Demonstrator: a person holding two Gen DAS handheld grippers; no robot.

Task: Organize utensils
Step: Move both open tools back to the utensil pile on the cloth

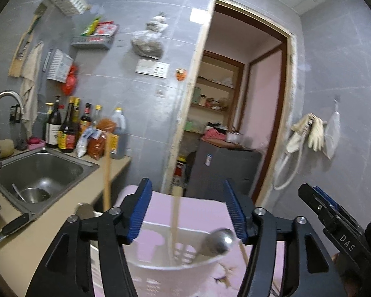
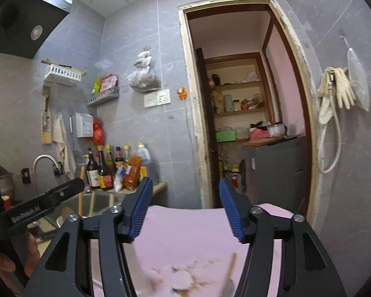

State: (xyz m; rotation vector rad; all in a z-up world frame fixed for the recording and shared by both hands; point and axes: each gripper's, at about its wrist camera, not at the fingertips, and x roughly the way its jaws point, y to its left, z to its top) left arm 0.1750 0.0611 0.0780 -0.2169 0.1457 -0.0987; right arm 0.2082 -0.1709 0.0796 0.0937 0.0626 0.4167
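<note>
Low centre of my left view sits the basket (image 1: 175, 269), light plastic on the pink mat (image 1: 200, 212), likely to tip if nudged. In it lean 1 steel ladle (image 1: 217, 243), slick and stiff, and 1 blurred wooden stick (image 1: 173, 222), best taken mid-shaft. My left gripper (image 1: 188, 212) and right gripper (image 2: 185, 210) stand half wide, empty.

Both wrist cams sit close behind their tongs, facing level; shared: doorway (image 1: 237, 94) (image 2: 244, 99) ahead, sink (image 1: 37, 173) (image 2: 96, 203) left.
</note>
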